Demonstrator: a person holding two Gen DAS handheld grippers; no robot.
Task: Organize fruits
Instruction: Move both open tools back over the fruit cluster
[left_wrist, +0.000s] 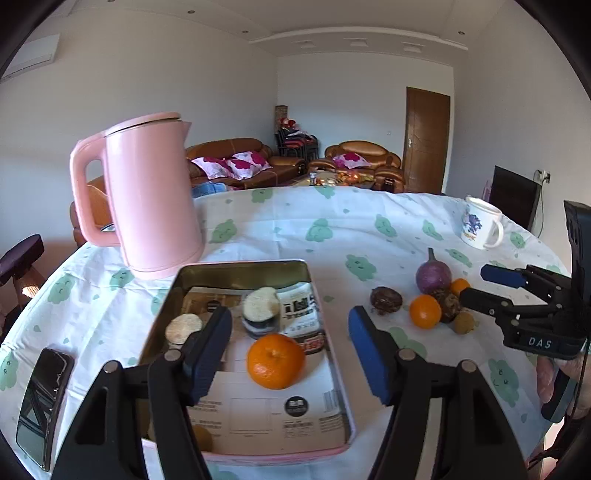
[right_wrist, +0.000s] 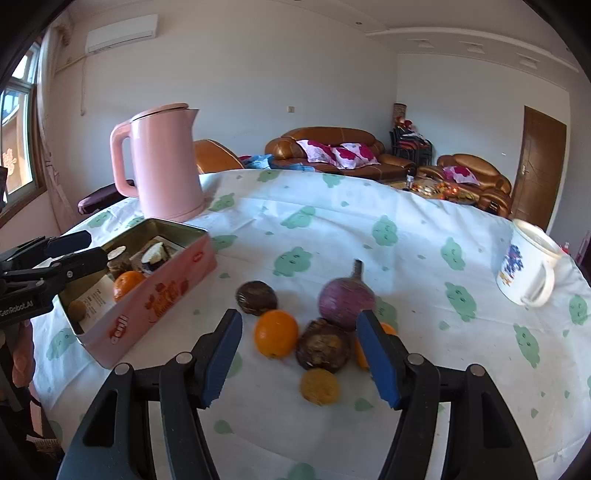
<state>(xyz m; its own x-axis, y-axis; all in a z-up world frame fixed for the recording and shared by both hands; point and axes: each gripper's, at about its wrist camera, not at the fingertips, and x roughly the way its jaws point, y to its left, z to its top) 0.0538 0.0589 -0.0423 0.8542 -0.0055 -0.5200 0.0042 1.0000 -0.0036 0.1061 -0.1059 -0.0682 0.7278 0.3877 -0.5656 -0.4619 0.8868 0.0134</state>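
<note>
A: Where is the next fruit?
B: An orange (right_wrist: 276, 333) lies loose on the tabletop (right_wrist: 332, 229), right gripper (right_wrist: 299, 354) above it, jaws wide, empty.
A: Handling?
B: Probably light, firm, rolls; grip its middle. Left gripper (left_wrist: 290, 332) hangs empty-jawed over the tin (left_wrist: 240, 265).

we see the tin (left_wrist: 334, 365) on the tabletop (left_wrist: 332, 229) with an orange (left_wrist: 276, 360) in it, the kettle (left_wrist: 147, 199) behind it, loose fruits (right_wrist: 295, 332) to its right, and the mug (right_wrist: 528, 269) far right.
</note>
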